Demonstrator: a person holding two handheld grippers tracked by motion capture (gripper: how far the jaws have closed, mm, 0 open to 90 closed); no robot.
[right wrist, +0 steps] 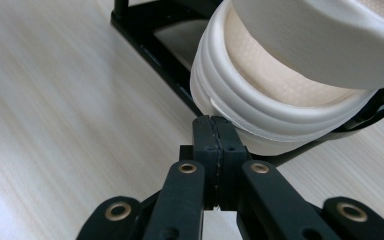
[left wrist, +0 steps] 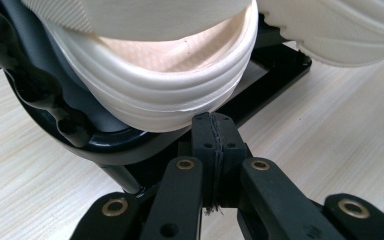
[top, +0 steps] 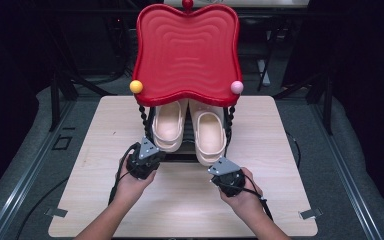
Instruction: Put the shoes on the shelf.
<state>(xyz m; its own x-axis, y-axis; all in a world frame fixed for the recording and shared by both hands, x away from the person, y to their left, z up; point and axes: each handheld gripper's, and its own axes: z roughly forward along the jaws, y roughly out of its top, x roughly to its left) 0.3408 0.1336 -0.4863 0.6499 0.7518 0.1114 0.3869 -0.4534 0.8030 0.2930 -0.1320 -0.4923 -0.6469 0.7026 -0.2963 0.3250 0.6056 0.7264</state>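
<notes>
Both slippers sit on the black rack [top: 187, 157] under the red tray [top: 187, 50]. Left gripper [left wrist: 214, 122] and right gripper [right wrist: 214, 125] have jaws pinched together, empty, at the left slipper [left wrist: 165, 100] and right slipper [right wrist: 280, 110] heels. I'd open first, then clamp each heel rim squarely.

We see our right gripper [right wrist: 214, 122] with its two black jaws pressed together, nothing between them. Its tip sits just under the heel of a cream, ridged rubber slipper [right wrist: 280, 107], which rests on a black metal rack [right wrist: 150, 42] on the pale wooden table [right wrist: 65, 115].
</notes>
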